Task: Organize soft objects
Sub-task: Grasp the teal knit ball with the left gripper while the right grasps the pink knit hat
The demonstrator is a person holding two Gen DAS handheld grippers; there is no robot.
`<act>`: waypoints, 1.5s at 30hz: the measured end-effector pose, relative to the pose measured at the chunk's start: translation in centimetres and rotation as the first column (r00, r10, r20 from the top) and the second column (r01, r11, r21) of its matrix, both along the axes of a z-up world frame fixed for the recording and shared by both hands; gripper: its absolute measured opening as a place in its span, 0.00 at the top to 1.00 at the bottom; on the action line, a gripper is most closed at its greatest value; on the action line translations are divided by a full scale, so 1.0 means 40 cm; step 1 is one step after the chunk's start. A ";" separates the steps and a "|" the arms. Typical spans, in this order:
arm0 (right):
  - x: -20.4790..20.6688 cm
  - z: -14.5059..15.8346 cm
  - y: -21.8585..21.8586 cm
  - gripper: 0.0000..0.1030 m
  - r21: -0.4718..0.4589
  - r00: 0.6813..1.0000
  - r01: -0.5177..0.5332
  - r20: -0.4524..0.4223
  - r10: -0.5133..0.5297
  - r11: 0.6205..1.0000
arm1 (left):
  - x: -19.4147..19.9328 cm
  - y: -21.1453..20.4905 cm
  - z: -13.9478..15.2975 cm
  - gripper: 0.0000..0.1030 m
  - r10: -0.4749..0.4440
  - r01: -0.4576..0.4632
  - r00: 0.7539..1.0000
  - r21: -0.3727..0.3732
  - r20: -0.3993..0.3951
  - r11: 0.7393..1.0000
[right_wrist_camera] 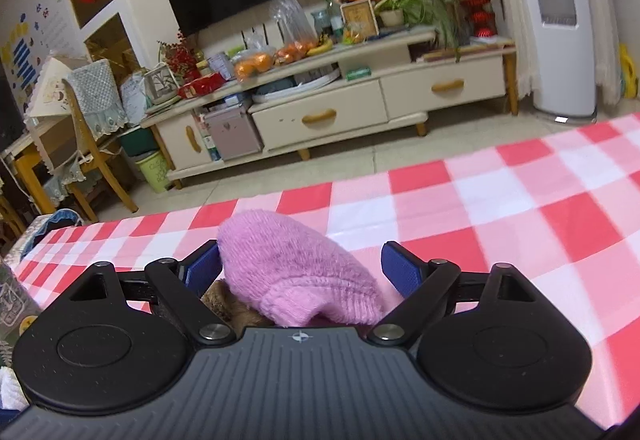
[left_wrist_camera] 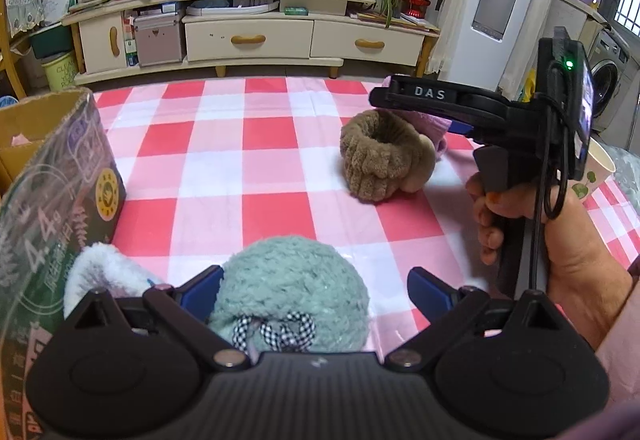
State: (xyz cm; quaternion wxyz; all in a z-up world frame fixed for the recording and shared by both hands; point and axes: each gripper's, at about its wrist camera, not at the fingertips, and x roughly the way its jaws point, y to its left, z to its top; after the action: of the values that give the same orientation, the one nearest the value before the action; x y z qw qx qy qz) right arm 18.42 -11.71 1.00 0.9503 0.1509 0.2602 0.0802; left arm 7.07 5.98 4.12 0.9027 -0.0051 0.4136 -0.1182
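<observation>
A teal fluffy slipper (left_wrist_camera: 292,280) with a checked bow lies between the fingers of my left gripper (left_wrist_camera: 316,286), which is open; its right pad stands clear of the fluff. A white fluffy piece (left_wrist_camera: 100,272) lies just left of it. A brown fluffy slipper (left_wrist_camera: 380,156) sits mid-table with a pink knitted piece (left_wrist_camera: 432,124) behind it. A hand holds my right gripper (left_wrist_camera: 416,112) over that pink piece. In the right wrist view my right gripper (right_wrist_camera: 302,268) is open around the pink knit (right_wrist_camera: 300,280), and the brown slipper (right_wrist_camera: 224,304) peeks out beneath.
A printed cardboard box (left_wrist_camera: 60,180), open at the top, stands at the left edge of the checked tablecloth (left_wrist_camera: 260,168). A paper cup (left_wrist_camera: 600,164) stands at the far right. Beyond the table's far edge is a low TV cabinet (left_wrist_camera: 248,36).
</observation>
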 end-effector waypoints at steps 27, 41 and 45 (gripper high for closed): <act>-0.191 -0.027 0.016 0.25 0.063 0.968 -0.238 -0.061 0.242 0.969 | -0.094 -0.071 -0.020 0.07 -0.138 0.137 0.990 -0.034 -0.024 0.990; -0.371 -0.027 -0.050 0.30 0.058 0.978 -0.183 -0.088 0.187 0.981 | -0.205 -0.080 -0.008 0.09 -0.257 0.253 0.966 -0.090 -0.031 0.963; -0.437 -0.019 -0.078 0.30 0.027 0.986 -0.134 -0.092 0.136 0.991 | -0.239 -0.094 -0.006 0.08 -0.294 0.291 0.955 -0.090 -0.029 0.953</act>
State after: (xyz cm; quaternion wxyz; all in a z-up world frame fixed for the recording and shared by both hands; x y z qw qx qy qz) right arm 0.94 -14.82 0.23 0.9279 0.1466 0.3131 0.1399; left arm -2.50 2.21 3.86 0.8654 0.0156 0.4233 -0.2678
